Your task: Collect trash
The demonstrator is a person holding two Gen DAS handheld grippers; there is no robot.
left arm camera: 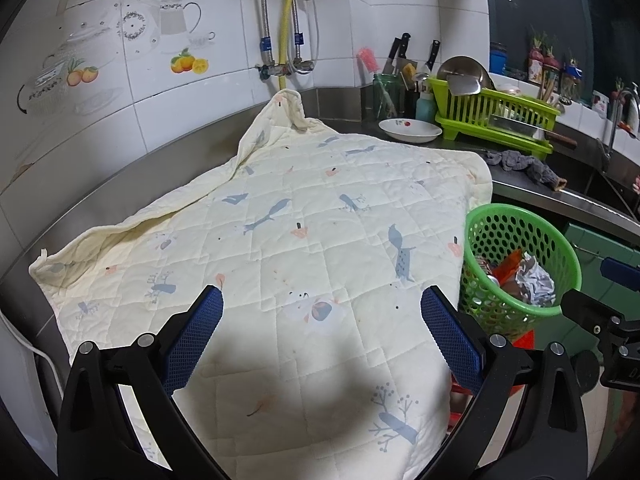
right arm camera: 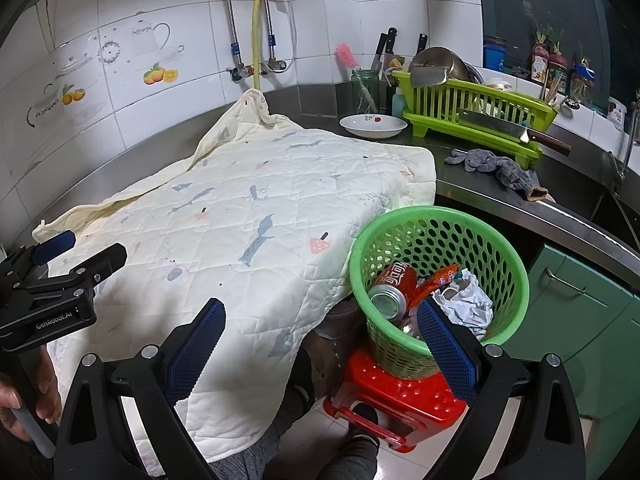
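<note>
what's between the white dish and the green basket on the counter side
In the right wrist view, the quilt's far corner and bare steel counter lie between the dish and the basket; the grey rag sits off to the right.

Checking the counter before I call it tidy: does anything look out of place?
Yes. A quilted blanket covers the kitchen counter and hangs off its front edge, odd for a worktop. A grey rag lies crumpled beside the dish rack.
</note>
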